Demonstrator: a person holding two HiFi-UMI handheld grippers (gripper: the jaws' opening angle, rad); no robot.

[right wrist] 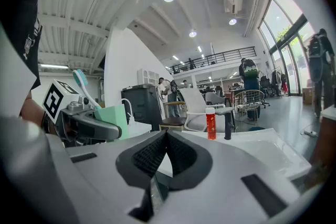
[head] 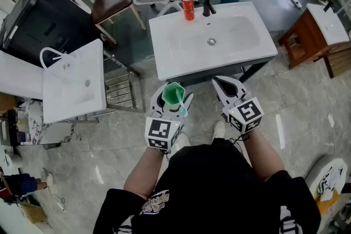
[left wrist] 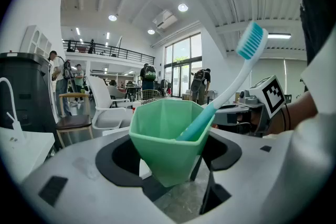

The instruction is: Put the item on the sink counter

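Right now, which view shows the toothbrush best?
Left gripper view: the whole toothbrush leans out of the cup. Head view shows only a teal bit; right gripper view only its bristle end.

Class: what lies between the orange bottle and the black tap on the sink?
Only a bare strip of the sink counter; the head view shows it.

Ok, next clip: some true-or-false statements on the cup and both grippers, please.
The left gripper holds a green cup. True.
The green cup is empty. False: a toothbrush stands in it.
The right gripper grips the red bottle. False: its jaws are shut on nothing; the red bottle stands at the back edge of the sink.
A black faucet stands beside the red bottle. True.
The green cup rests on the sink. False: it is held in front of the sink.
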